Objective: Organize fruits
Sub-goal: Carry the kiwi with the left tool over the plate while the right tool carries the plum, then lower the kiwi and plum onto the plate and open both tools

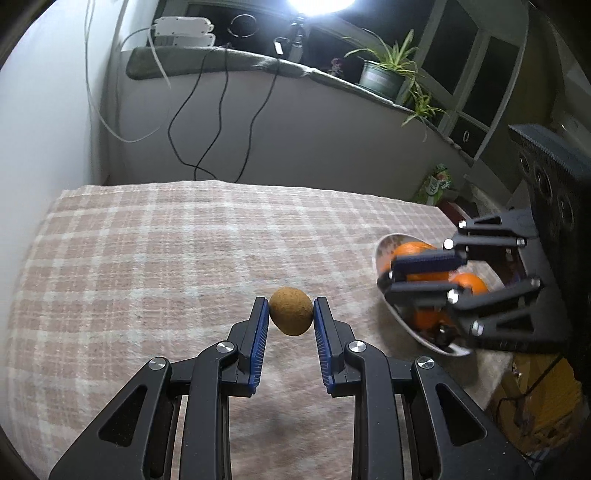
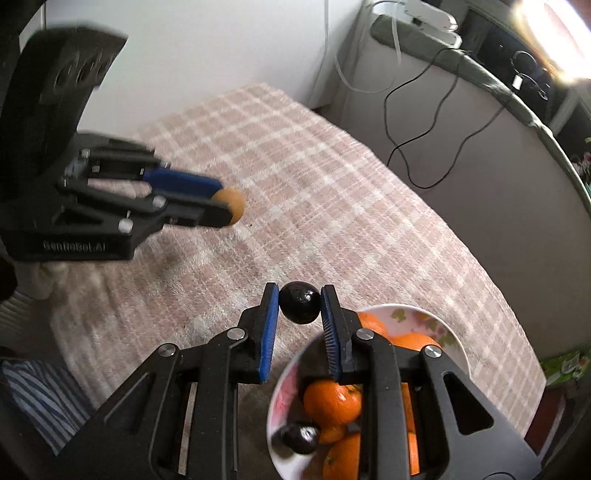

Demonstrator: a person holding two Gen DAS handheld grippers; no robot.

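My left gripper [image 1: 290,314] is shut on a brown kiwi [image 1: 290,311], held above the pink checked cloth [image 1: 166,258]; from the right wrist view the same gripper [image 2: 225,208] and kiwi [image 2: 231,209] hang at the left. My right gripper [image 2: 299,304] is shut on a small black fruit [image 2: 299,302], just above the near rim of a floral bowl [image 2: 454,343]. In the bowl lie several oranges [image 2: 332,402] and another black fruit [image 2: 300,437]. In the left wrist view the right gripper [image 1: 391,275] hovers over the bowl [image 1: 380,251] and its oranges [image 1: 410,249], blurred; its black fruit is hidden there.
The cloth-covered table ends at the far side near a grey wall with dangling black cables [image 1: 207,122]. A sill above carries potted plants [image 1: 384,70] and a white box [image 1: 183,31]. A green packet [image 1: 437,184] lies beyond the table's right corner. A striped sleeve [image 2: 40,398] shows at lower left.
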